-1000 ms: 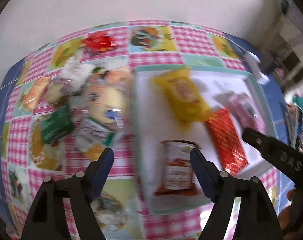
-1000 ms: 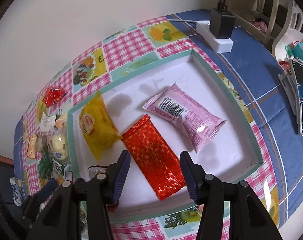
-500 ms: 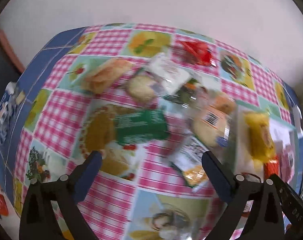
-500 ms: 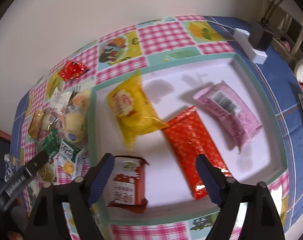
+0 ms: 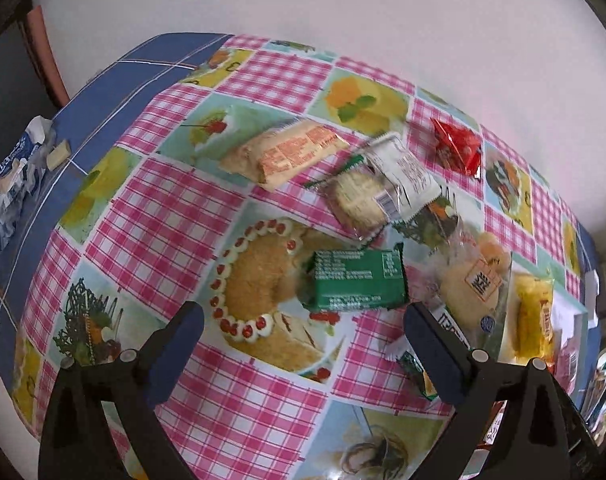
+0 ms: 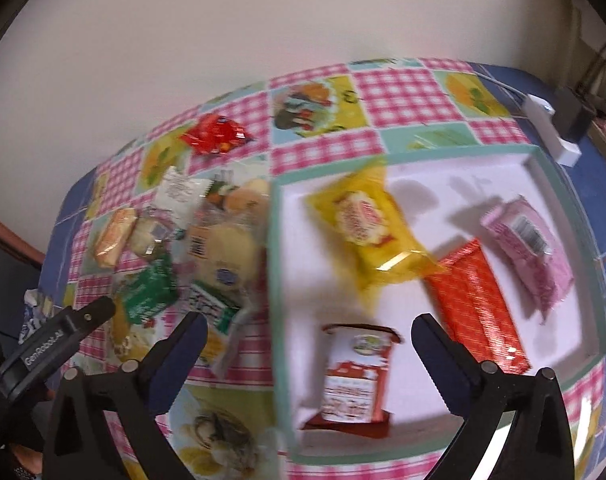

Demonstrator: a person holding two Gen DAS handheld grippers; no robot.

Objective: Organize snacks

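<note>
Left wrist view: the left gripper (image 5: 303,330) hovers with jaws spread wide and empty above the pink-checked, fruit-printed tablecloth (image 5: 151,216). Between its fingers lies the green foil snack packet (image 5: 357,282), with the clear-wrapped round biscuit (image 5: 359,200), the beige-and-red wrapped bar (image 5: 289,152) and the small red crinkled packet (image 5: 457,148) beyond. The right finger hides part of a white-and-green sachet (image 5: 449,330); the yellow pouch (image 5: 535,320) sits at the frame's cut-off edge. A second ago this camera faced the tray.

Right wrist view, motion-blurred: the right gripper (image 6: 309,338), equally wide and empty, hangs over the white, teal-rimmed tray (image 6: 277,264). Inside lie the yellow pouch (image 6: 369,228), an orange-red foil bar (image 6: 475,300), a pink barcode packet (image 6: 531,248) and a red-and-white carton (image 6: 353,376), which was barely in frame a second ago.
</note>
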